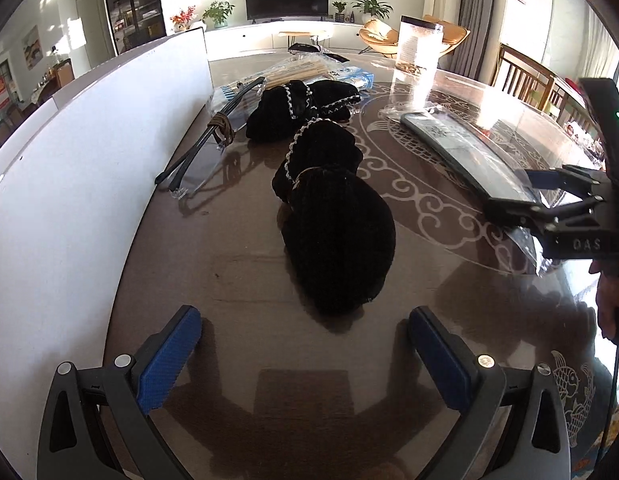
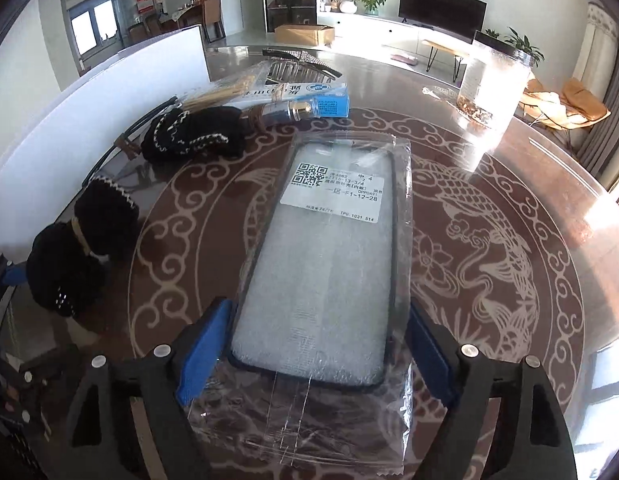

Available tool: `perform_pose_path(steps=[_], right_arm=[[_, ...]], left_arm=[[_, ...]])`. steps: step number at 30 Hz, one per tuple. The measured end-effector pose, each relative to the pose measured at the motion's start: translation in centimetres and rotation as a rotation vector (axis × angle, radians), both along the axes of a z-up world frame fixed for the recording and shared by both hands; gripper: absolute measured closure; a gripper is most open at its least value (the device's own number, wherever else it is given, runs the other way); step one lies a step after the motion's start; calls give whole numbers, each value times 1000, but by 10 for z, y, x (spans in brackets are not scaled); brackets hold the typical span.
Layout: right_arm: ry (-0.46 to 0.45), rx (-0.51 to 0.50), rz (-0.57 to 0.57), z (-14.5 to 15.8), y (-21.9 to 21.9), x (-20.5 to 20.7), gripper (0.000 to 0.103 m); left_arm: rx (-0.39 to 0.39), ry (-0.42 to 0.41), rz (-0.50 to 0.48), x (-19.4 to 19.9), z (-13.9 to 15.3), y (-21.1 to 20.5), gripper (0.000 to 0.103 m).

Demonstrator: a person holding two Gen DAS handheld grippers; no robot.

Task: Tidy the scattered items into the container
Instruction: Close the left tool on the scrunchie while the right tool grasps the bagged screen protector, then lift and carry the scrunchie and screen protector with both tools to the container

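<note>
Right gripper jaws straddle the bagged phone case, near touching; left gripper jaws spread, black pouch just beyond.

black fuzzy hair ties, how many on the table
2: one lies just ahead of the open left tool; the other is farther back, beside the clear glasses. More may be hidden behind them.

Left wrist: you look low along the table, close behind the black pouch.
Right wrist: you sit right over the bagged phone case.
Shared: both views show the pouch, the case and the white container wall.
</note>
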State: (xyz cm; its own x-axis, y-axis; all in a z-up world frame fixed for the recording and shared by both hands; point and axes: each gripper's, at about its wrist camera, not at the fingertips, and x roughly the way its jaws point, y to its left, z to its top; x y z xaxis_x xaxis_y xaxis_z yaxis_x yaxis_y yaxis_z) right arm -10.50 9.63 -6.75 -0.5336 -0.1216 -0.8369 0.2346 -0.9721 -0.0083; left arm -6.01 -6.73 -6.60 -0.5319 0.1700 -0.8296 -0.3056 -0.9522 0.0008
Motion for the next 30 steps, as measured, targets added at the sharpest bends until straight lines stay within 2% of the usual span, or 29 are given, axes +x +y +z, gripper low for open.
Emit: perform_pose_path(steps=[4,6,9,12,16,17,18,19,20,21,23,25,27,28,30], right_arm=[[11,0,-37,-1,22,70,18],[18,-2,-67,-1,30,89,13],[-5,2,-106,-2,36,94,0],[-5,5,-112,-1,34,96,0],[1,5,-121,-1,34,98,0],[-1,4,-114,-1,34,97,0],[-6,8,-99,-1,33,95,0],[-14,7,-74,-1,33,93,0],[-36,12,-52,-1,33,87,0],[-66,13,-43,-1,33,82,0],[-124,-20,-46,2,38,65,0],[-133,-57,-60,6,44,49,0],[-161,-59,-69,5,45,35,8],[-156,-35,-58,7,42,35,25],[-184,-54,-35,9,39,41,26]], left_arm=[[-16,-55,33,-28,1,8,0],[-22,-74,45,-46,1,16,0],[-27,-94,49,-67,0,25,0],[-33,-121,62,-76,1,28,0],[-32,-105,27,-71,0,27,0],[-33,-95,8,-67,2,27,3],[-27,-70,-14,-63,6,28,25],[-25,-55,-33,-59,11,29,54],[-27,-59,-42,-57,14,31,68],[-21,-74,-54,-56,15,32,76],[-29,-78,-73,-50,15,35,76],[-26,-79,-79,-40,15,38,76],[-10,-85,-82,-25,16,36,76],[6,-87,-80,-16,16,33,76],[32,-80,-71,2,18,27,76]])
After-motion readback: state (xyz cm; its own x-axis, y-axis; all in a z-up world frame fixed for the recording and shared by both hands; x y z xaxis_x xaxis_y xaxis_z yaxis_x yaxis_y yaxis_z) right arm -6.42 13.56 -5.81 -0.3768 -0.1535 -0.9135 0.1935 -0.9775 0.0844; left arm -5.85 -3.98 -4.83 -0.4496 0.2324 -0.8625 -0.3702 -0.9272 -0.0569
